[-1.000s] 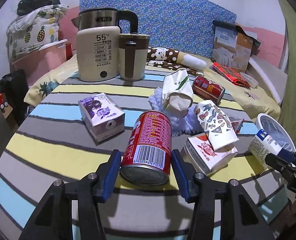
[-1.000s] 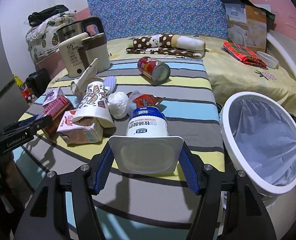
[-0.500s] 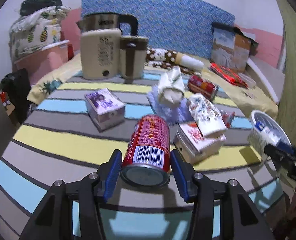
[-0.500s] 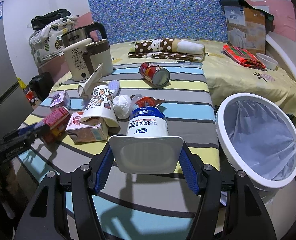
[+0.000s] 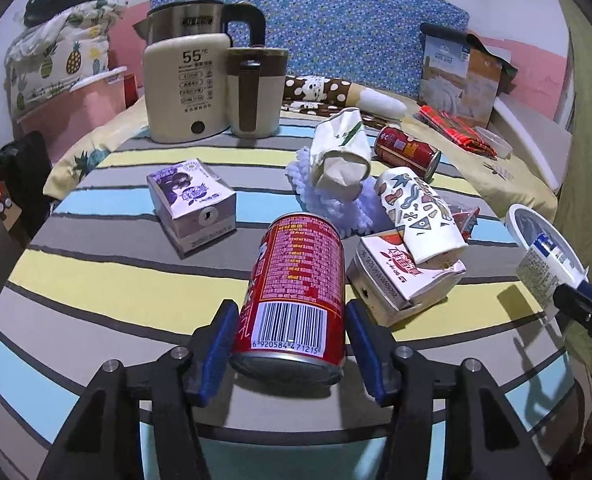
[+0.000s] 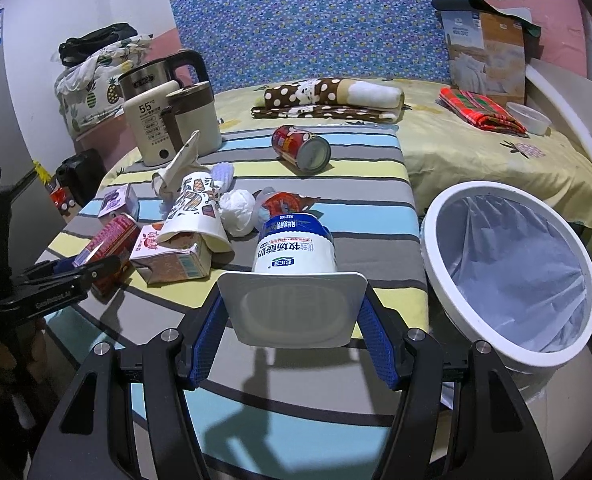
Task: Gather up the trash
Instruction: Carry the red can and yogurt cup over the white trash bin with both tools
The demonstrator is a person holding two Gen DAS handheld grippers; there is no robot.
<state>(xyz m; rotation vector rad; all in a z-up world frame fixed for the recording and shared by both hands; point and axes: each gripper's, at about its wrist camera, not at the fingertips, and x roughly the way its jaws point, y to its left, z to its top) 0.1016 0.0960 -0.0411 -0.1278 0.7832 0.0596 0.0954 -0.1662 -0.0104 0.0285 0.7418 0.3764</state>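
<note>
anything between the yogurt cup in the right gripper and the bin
Nothing visible. The yogurt cup sits in the right gripper, and the bin stands open just to its right, beside the table edge, with only clear air between.

A home bedroom: a bed (image 6: 475, 152) with a yellow sheet and a blue floral headboard (image 6: 319, 20) fills the far side, a spotted rolled blanket (image 6: 327, 96) lies on it, and an electric kettle (image 5: 188, 80) stands on the striped worktop (image 5: 96, 272).

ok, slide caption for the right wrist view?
Right gripper holding a yogurt cup beside the lined bin.
</note>
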